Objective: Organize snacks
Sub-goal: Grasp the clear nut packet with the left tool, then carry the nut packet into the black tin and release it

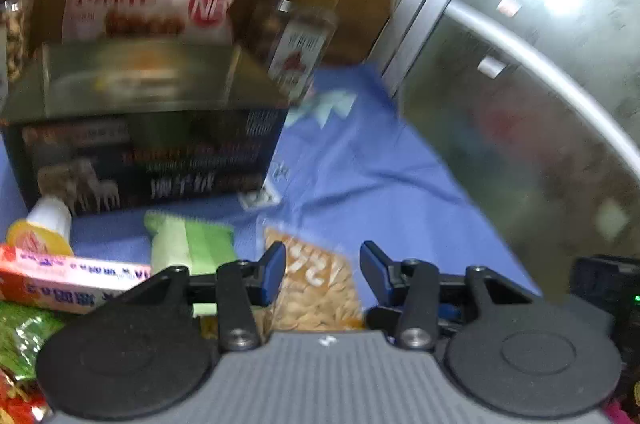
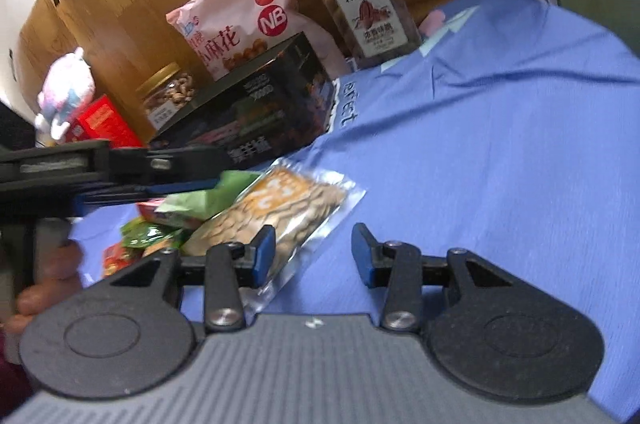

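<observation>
On the blue cloth point(image 2: 500, 128), near its front edge, lies the clear seed packet point(image 2: 276, 216), flat and loose beside a green packet point(image 1: 188, 244). Both grippers hover over it, left gripper point(image 1: 322, 264) and right gripper point(image 2: 314, 248) each with jaws apart and nothing between them, probably to pick it up. Behind, a dark box point(image 1: 152, 152), pink bag point(image 2: 244, 16) and jar point(image 2: 364, 4) stand upright against the wooden wall, seemingly already sorted.

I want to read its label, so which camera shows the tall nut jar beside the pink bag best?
The right wrist view: the jar stands sharp, label facing the camera. In the left wrist view it is blurred.
</observation>
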Demonstrator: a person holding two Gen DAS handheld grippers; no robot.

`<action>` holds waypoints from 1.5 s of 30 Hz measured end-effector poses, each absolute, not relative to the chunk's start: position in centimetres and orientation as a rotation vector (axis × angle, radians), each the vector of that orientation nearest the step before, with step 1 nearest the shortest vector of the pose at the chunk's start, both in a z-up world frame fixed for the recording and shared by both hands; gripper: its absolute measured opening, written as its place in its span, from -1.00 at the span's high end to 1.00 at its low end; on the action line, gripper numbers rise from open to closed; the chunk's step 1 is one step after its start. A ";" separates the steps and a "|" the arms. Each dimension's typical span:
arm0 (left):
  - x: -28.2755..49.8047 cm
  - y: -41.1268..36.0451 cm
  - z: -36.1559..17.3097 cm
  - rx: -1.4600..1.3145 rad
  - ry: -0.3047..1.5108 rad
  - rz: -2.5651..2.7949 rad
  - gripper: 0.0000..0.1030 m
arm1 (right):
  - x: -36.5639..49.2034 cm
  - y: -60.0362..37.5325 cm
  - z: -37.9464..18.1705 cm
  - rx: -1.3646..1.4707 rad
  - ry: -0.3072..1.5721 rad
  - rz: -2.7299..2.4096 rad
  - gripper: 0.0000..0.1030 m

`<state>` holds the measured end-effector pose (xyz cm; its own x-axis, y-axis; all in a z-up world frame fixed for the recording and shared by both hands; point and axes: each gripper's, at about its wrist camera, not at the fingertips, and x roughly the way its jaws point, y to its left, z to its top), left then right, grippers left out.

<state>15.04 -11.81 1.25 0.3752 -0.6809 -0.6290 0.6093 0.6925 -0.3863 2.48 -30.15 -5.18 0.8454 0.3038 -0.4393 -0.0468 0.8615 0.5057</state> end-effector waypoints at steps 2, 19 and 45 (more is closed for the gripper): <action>15.5 -12.1 0.5 -0.064 0.893 -0.769 0.21 | 2.0 -30.1 -5.1 0.508 0.538 0.210 0.13; 15.1 -14.6 -0.6 0.027 0.926 -0.786 0.03 | 0.5 -25.4 -5.0 0.138 0.498 0.236 -0.11; 12.1 -8.6 5.3 -0.097 0.644 -0.706 0.26 | 1.5 -22.8 -1.8 0.051 0.289 0.179 0.36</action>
<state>12.13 -8.61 5.35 0.5773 -0.6311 -0.5180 0.5733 0.7651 -0.2932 1.53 -22.78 -1.79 0.9429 0.1825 -0.2786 -0.1679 0.9829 0.0755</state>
